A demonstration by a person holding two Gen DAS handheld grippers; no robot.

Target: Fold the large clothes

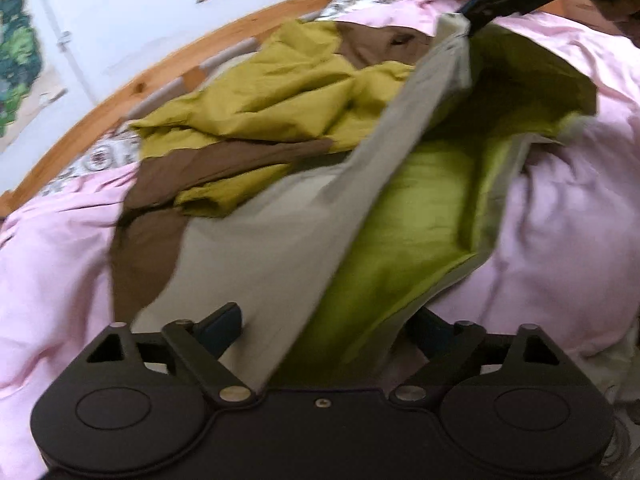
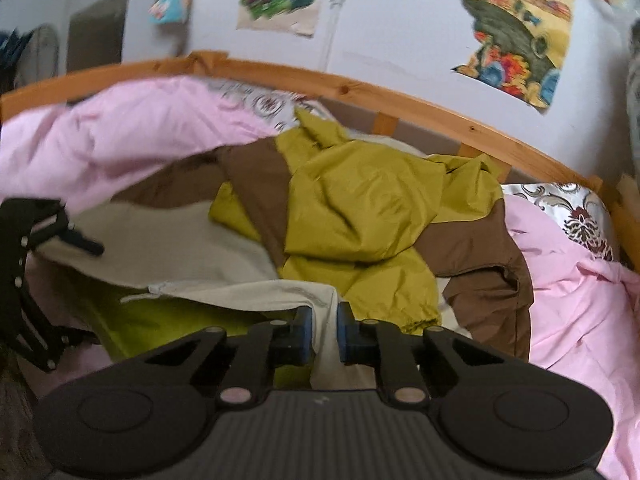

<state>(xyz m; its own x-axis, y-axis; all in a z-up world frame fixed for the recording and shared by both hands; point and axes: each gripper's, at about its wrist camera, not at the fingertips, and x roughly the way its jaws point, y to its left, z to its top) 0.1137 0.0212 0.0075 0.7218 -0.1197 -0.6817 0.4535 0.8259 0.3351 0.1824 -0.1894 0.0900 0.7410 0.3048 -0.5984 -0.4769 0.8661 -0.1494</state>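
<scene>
A large jacket in olive, brown and cream panels with a lime-green lining (image 1: 420, 208) lies crumpled on a pink bedspread (image 1: 52, 264). In the left wrist view my left gripper (image 1: 324, 320) stands wide open with the cream hem (image 1: 288, 248) draped between its fingers. My right gripper (image 1: 484, 4) shows at the top right, pinching the cream edge and lifting it taut. In the right wrist view my right gripper (image 2: 325, 332) is shut on the cream fabric (image 2: 324, 304). The left gripper (image 2: 60, 240) shows at the left edge, by the same hem.
A wooden bed rail (image 2: 360, 84) curves along the far side, with a patterned pillow (image 2: 576, 216) at the right. Posters (image 2: 516, 32) hang on the white wall behind. Pink bedding surrounds the jacket on both sides.
</scene>
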